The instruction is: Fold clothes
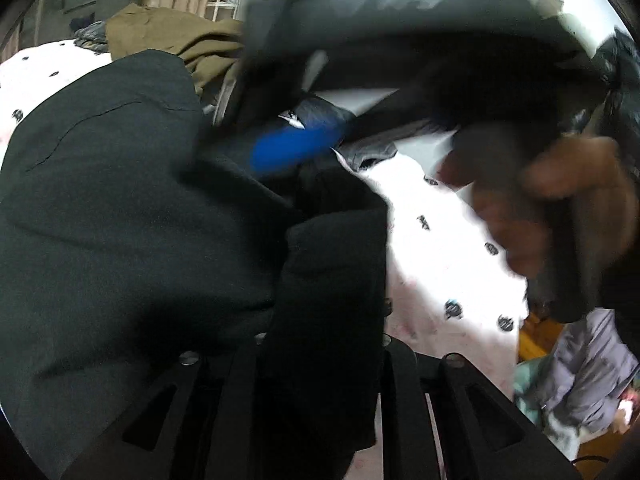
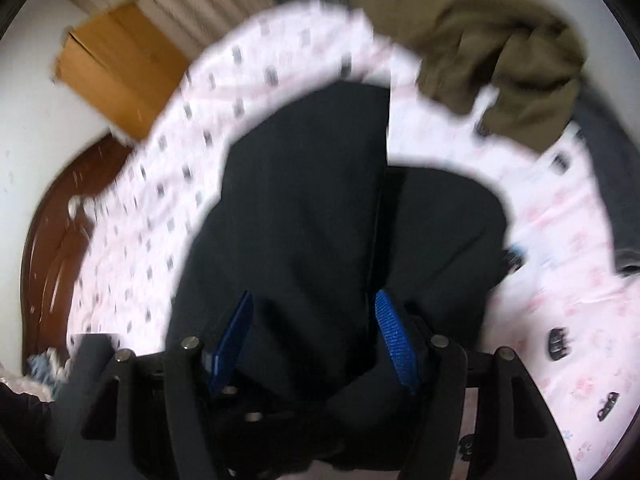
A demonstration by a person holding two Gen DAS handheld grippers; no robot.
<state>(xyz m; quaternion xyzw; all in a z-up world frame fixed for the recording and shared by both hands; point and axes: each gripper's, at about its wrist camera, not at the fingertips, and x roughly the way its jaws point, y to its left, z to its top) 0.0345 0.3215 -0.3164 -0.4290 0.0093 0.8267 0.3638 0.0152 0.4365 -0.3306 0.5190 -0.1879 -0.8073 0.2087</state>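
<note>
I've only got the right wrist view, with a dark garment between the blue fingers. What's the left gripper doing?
Observer: In the left wrist view the dark garment drapes right over the left gripper and hides its fingers. I cannot tell whether they pinch it.
Operator: Does that view catch my right gripper?
Observer: A blurred blue finger pad, likely yours, shows above the garment, with a blurred hand at the right edge.
Operator: Anything past the bed?
Observer: A grey garment lies beyond the spotted sheet's edge, lower right.
</note>
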